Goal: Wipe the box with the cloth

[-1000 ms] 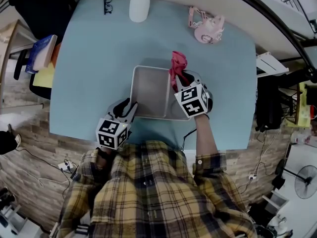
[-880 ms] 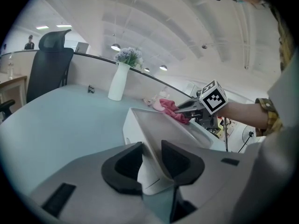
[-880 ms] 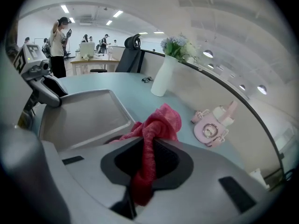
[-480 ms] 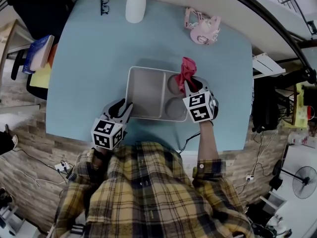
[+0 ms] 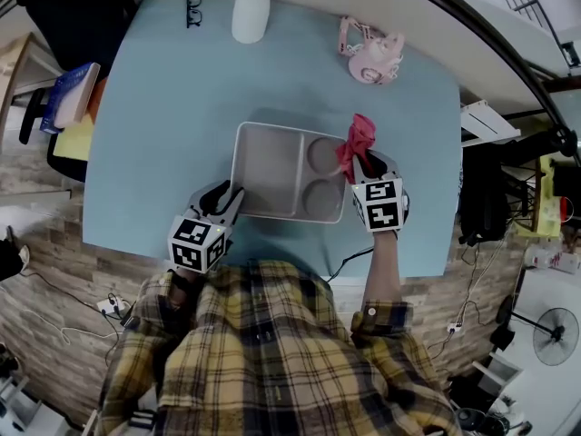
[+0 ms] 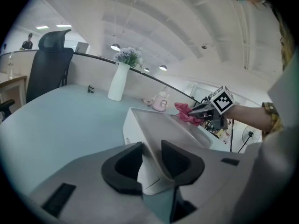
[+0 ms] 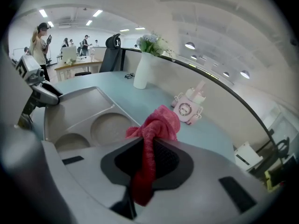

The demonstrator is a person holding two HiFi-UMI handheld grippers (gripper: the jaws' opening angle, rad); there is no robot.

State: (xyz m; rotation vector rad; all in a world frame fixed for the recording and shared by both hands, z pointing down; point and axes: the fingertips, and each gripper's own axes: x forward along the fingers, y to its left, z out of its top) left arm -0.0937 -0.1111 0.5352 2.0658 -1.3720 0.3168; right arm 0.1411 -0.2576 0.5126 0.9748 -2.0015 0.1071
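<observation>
A shallow grey box (image 5: 272, 166) with one large compartment and two round wells lies on the light blue table (image 5: 163, 107). My left gripper (image 5: 229, 200) is shut on the box's near left corner; in the left gripper view the thin box wall (image 6: 154, 143) runs between the pads of this gripper (image 6: 152, 157). My right gripper (image 5: 361, 160) is shut on a red cloth (image 5: 357, 137) at the box's right edge, beside the far round well. In the right gripper view the cloth (image 7: 156, 125) bunches out between the jaws of that gripper (image 7: 152, 146), above the box (image 7: 84, 111).
A white vase with flowers (image 5: 251, 12) and a pair of glasses (image 5: 193, 9) stand at the table's far edge, and a pink toy (image 5: 372, 51) at the far right. Books (image 5: 73, 98) lie on a chair off the table's left side.
My right gripper carried the red cloth to the right, from the box's middle divider to its right edge, uncovering both round wells. The left gripper kept its hold on the corner.
</observation>
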